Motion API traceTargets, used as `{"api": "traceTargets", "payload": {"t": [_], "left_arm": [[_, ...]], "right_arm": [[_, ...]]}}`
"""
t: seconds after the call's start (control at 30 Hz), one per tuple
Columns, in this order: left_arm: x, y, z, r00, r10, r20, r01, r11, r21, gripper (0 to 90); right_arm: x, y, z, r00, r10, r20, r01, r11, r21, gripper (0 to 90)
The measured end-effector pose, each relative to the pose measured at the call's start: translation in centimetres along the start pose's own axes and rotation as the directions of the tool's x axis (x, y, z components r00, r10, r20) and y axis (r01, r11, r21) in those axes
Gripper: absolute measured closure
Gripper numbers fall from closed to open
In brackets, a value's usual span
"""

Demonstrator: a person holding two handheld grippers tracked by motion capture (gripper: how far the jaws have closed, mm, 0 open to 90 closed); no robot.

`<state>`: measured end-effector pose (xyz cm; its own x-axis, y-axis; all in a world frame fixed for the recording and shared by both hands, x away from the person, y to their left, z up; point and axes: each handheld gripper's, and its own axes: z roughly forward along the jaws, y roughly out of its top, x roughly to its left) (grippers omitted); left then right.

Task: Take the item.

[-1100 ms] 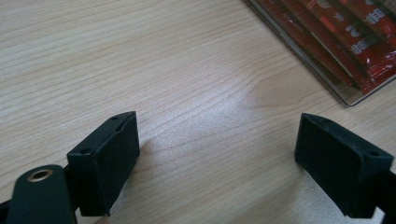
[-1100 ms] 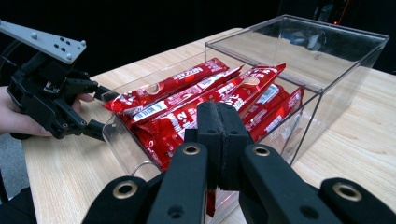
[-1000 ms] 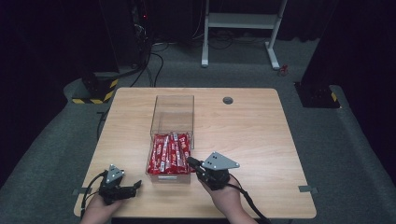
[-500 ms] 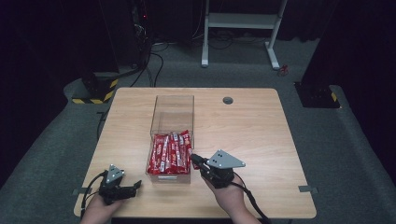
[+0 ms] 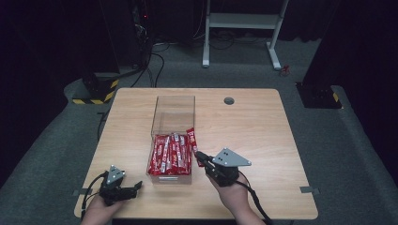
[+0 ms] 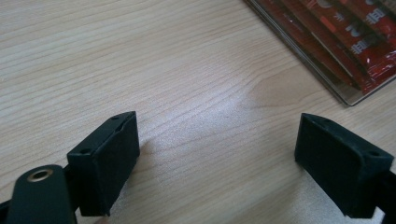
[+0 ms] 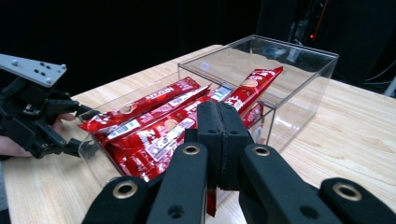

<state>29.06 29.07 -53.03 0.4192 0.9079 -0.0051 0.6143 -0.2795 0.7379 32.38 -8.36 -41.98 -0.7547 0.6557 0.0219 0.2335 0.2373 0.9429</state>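
Pinching one long red foil-wrapped snack bar (image 7: 254, 86) by its near end, the right claw (image 7: 218, 140) is clamped tight; light, crinkly, slippery wrapper, so grip mid-seam; left claw (image 6: 219, 158) gapes empty on the bench (image 6: 140, 56).

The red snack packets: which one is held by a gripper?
The packet at the clear box's right wall, pinched by the right gripper. It leans over the rim; the others lie flat inside.

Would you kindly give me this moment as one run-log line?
right gripper: shut on red snack packet, lifting it over clear box | left gripper: open, on wooden table
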Motion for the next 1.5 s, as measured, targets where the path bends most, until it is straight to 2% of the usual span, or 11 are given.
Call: {"api": "traceTargets", "payload": {"t": [0.37,0.7,0.97,1.2,1.5], "left_arm": [[0.0,0.0,0.0,1.0,0.0,0.0,0.0,1.0,0.0,14.2],[0.0,0.0,0.0,1.0,0.001,0.0,-0.001,1.0,0.0,14.2],[0.0,0.0,0.0,1.0,0.001,0.0,-0.001,1.0,0.0,14.2],[0.0,0.0,0.0,1.0,0.0,0.0,0.0,1.0,0.0,14.2],[0.0,0.0,0.0,1.0,0.0,0.0,0.0,1.0,0.0,14.2]], "right_arm": [[-1.0,-0.1,-0.1,0.9993,0.009,0.037,-0.009,1.0,-0.001,89.9],[-2.3,-1.0,0.4,0.9961,0.027,0.084,-0.03,0.999,0.028,89.9],[-3.2,-2.0,1.2,0.9935,0.047,0.104,-0.054,0.996,0.065,89.9],[-3.6,-3.0,2.0,0.9918,0.046,0.119,-0.058,0.993,0.1,89.9],[-4.1,-4.8,3.5,0.9894,0.047,0.137,-0.072,0.981,0.179,89.8]]}}
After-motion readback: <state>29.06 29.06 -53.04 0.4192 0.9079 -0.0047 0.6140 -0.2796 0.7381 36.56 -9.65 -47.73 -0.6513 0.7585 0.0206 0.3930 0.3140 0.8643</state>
